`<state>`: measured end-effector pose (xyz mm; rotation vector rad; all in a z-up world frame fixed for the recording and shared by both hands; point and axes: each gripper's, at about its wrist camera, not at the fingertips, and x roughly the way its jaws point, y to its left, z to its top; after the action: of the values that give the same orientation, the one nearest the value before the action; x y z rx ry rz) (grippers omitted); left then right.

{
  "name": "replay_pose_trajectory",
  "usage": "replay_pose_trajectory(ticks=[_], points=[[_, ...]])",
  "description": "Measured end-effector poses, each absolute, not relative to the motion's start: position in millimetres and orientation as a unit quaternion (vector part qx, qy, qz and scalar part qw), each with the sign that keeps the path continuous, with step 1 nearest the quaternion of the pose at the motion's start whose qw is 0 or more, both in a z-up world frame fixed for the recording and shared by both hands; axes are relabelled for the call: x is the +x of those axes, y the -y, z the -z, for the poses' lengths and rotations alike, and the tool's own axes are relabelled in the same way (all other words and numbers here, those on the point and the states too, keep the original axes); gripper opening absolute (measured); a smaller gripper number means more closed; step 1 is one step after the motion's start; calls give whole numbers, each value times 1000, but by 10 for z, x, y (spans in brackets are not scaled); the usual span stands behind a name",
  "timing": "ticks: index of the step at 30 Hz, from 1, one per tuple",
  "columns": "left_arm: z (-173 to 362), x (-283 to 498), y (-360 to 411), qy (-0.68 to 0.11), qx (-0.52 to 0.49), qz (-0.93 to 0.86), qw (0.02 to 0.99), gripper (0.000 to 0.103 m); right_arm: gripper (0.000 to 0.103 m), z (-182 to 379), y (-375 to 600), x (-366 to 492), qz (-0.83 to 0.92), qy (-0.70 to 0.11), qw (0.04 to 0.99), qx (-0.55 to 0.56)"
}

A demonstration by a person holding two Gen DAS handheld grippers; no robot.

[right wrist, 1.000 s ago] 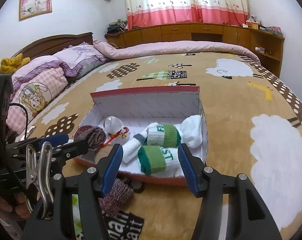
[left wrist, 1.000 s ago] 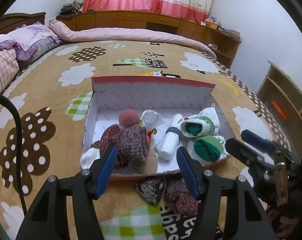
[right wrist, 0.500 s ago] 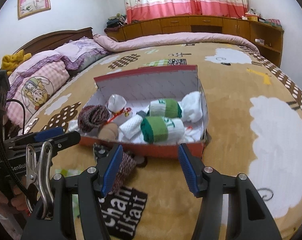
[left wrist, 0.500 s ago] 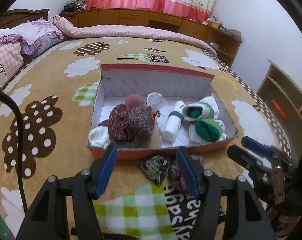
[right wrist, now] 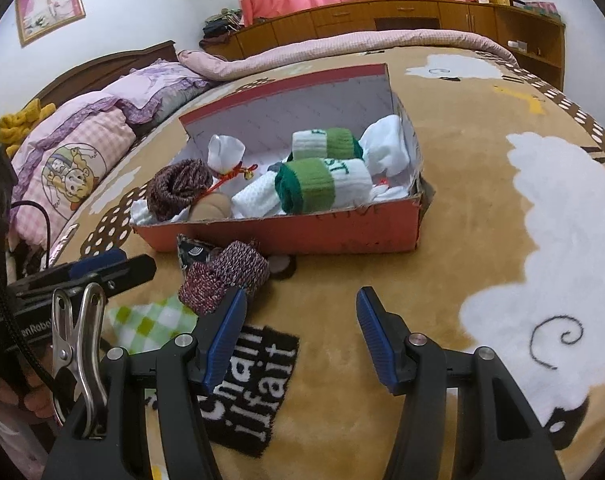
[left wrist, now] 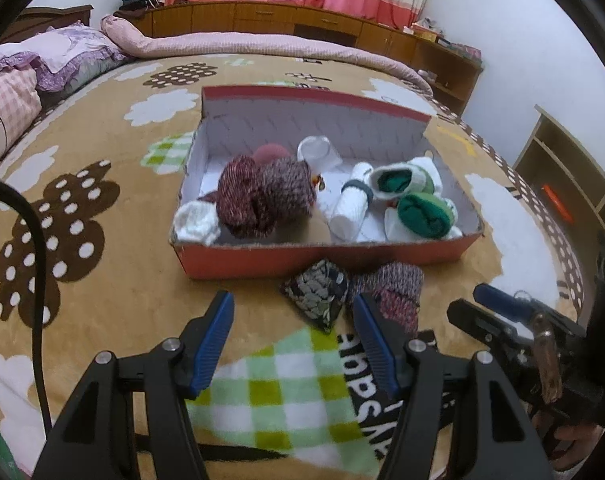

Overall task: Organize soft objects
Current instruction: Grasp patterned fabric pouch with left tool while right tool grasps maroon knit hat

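Note:
A red cardboard box [left wrist: 322, 256] [right wrist: 302, 232] sits on the bed and holds rolled socks: maroon knit rolls [left wrist: 262, 196], white rolls [left wrist: 352, 204] and green-and-white rolls [right wrist: 322, 184]. In front of the box lie a maroon knit sock [left wrist: 394, 292] [right wrist: 226, 276] and a dark patterned sock [left wrist: 318, 296]. My left gripper [left wrist: 292, 316] is open and empty, just short of the loose socks. My right gripper [right wrist: 300, 312] is open and empty, to the right of the maroon sock.
The bed has a tan blanket [right wrist: 482, 220] with cloud and tree prints. Pillows [right wrist: 74, 160] lie at the left. A rolled pink quilt [left wrist: 262, 46] lies at the far end. Wooden cabinets [right wrist: 382, 16] line the wall, and a shelf [left wrist: 574, 184] stands on the right.
Both grippers have pulled back from the box and tilted down. The box looks farther away and the loose socks in front of it are in full view.

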<state>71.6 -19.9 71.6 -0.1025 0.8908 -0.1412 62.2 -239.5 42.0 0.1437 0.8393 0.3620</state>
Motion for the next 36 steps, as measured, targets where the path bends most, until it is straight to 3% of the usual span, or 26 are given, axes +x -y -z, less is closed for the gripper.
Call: replay_pose_trajectory(ticks=[26,27,30,36], points=[[-303,791,-6,-463,-69,48,882,66,59,-311,1895,866,-214,-438,868,92],[-299,792,-8,-463,-69,48,882,66,57,-301,1878,877,-215,-438,868,92],[-292,790,-6,-463,-68,49,882,66,38,-260,1852,903,-229,-442,861,100],[-295,793,-1,-464,-74,55,881,66,25,-287,1896,861,-230,-433,866,100]])
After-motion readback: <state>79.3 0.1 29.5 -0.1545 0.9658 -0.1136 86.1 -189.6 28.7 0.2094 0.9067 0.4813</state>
